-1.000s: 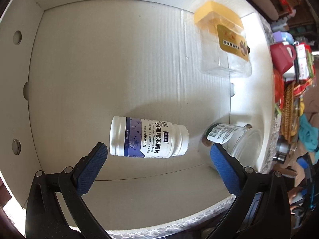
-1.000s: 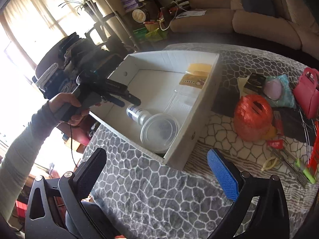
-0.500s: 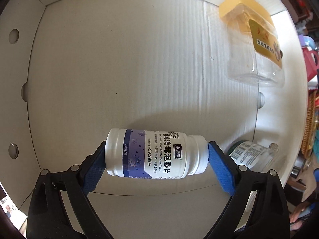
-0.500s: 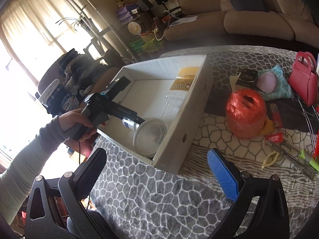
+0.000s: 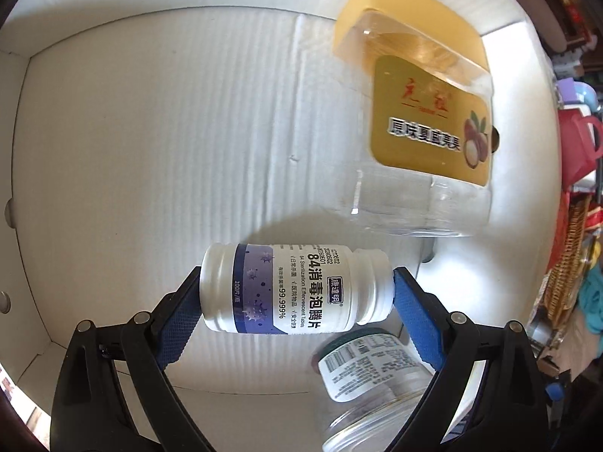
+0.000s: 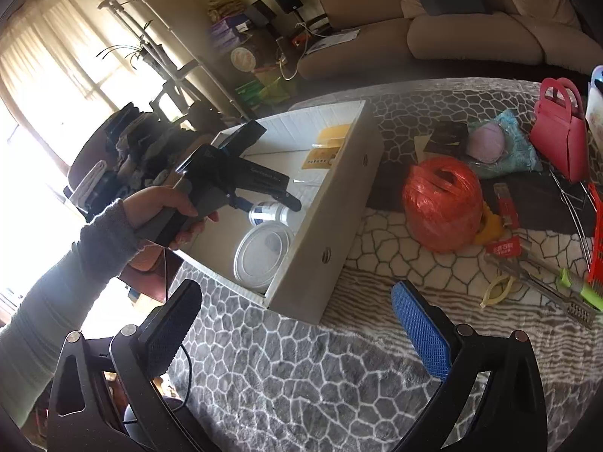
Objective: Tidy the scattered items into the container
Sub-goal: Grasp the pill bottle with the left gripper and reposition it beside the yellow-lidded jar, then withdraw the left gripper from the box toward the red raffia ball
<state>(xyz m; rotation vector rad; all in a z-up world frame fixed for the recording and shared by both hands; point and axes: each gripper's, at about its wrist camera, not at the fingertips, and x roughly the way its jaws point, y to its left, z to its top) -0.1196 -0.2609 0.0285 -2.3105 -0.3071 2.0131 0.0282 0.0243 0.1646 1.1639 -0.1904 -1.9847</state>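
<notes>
My left gripper (image 5: pixel 296 301) is shut on a white tablet bottle (image 5: pixel 294 288) with a blue label, held end to end and lying sideways inside the white cardboard box (image 5: pixel 150 132). The same bottle (image 6: pixel 269 213) and left gripper (image 6: pixel 290 201) show in the right wrist view, low inside the box (image 6: pixel 331 218). A clear jar with a yellow lid (image 5: pixel 418 120) lies at the box's far right. A clear round jar (image 5: pixel 373 388) lies under the gripper. My right gripper (image 6: pixel 297 324) is open and empty above the patterned table (image 6: pixel 301 376), in front of the box.
On the table right of the box lie an orange twine ball (image 6: pixel 441 203), a pink bag (image 6: pixel 561 132), a pink ball on teal cloth (image 6: pixel 490 141), a dark packet (image 6: pixel 446 135), a red label (image 6: pixel 503 250), a yellow clip (image 6: pixel 497 293) and a green-handled tool (image 6: pixel 573 290). A sofa (image 6: pixel 471 19) stands behind.
My left gripper closed on the white bottle and carried it toward the yellow-lidded jar. The right gripper stayed open and drew nearer the box.
</notes>
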